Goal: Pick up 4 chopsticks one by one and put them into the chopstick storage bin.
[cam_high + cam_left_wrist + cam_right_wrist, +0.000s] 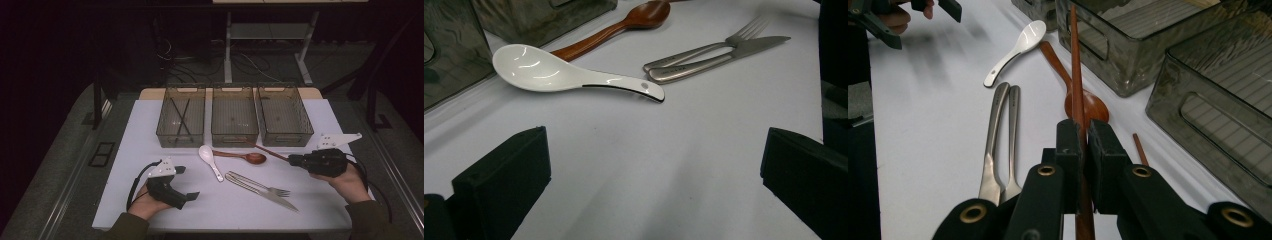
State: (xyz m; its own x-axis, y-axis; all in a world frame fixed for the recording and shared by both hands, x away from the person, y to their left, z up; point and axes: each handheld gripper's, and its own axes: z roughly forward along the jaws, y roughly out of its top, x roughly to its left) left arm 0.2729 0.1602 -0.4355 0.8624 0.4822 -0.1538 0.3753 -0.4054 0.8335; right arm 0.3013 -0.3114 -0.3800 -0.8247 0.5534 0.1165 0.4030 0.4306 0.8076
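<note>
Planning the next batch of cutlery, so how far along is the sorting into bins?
Done: a dark chopstick pair lies in the left bin. In hand: the right gripper is shut on a brown chopstick. Left on the table: white spoon, wooden spoon, fork, knife. The left gripper is open.

White spoon, fork, knife, perhaps chopsticks in left bin.
</note>
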